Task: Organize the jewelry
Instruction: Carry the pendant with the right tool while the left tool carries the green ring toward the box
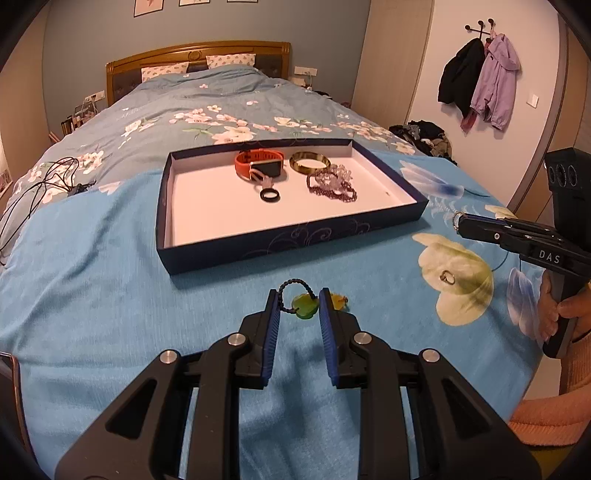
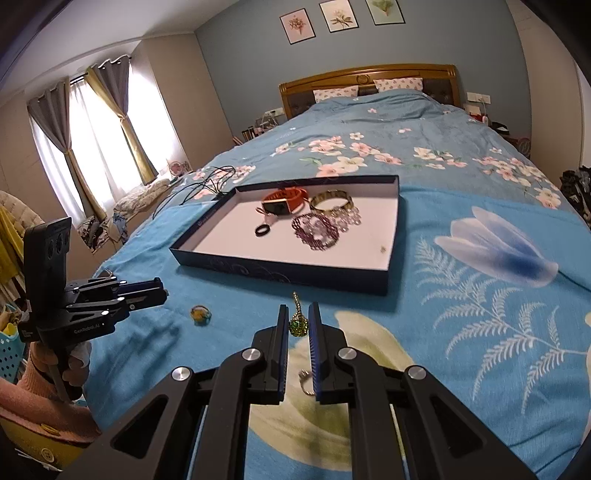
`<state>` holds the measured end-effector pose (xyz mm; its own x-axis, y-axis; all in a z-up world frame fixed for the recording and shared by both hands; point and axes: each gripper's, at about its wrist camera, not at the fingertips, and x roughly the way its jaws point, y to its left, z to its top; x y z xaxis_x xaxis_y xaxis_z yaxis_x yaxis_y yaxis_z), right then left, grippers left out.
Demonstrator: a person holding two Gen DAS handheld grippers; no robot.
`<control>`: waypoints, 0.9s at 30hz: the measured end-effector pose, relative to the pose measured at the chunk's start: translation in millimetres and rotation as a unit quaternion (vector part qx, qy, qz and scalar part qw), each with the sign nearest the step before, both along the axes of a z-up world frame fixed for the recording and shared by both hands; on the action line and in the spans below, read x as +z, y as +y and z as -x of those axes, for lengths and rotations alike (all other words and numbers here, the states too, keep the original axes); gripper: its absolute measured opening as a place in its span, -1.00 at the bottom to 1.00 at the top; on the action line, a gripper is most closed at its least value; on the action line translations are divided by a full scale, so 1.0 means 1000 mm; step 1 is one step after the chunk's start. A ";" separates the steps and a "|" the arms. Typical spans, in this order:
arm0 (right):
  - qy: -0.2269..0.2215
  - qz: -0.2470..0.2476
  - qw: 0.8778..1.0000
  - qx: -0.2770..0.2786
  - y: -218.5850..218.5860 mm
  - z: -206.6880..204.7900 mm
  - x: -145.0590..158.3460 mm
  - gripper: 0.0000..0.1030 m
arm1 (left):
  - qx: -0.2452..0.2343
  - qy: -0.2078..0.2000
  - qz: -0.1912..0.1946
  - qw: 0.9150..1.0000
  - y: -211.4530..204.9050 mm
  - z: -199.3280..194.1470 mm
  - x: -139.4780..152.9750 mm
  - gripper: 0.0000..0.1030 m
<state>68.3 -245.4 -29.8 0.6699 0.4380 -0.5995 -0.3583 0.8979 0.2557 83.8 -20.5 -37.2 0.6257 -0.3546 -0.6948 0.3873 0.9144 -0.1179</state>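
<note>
Now the big bed holds my tray. My right gripper is clamped on a little green ring; I should carry it slowly over the tray wall. My left gripper pinches the green pendant on the blanket.

Blue-grey wall with three framed flower prints, wooden headboard on floral-quilted bed, curtained bright window, coats on wall hooks.
</note>
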 end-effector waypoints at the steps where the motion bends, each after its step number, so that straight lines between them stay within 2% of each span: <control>1: -0.002 0.000 1.000 0.002 0.002 -0.001 0.001 -0.83 | 0.000 -0.002 0.000 1.000 0.000 -0.001 0.002 -0.58; 27: -0.019 -0.004 0.999 0.026 0.022 -0.025 0.012 -0.83 | 0.000 -0.034 0.004 0.999 -0.008 -0.016 0.024 -0.58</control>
<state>93.7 -223.7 -18.2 0.6685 0.4770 -0.5705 -0.4132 0.8761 0.2484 99.7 -28.7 -13.5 0.6714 -0.3611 -0.6471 0.3956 0.9131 -0.0990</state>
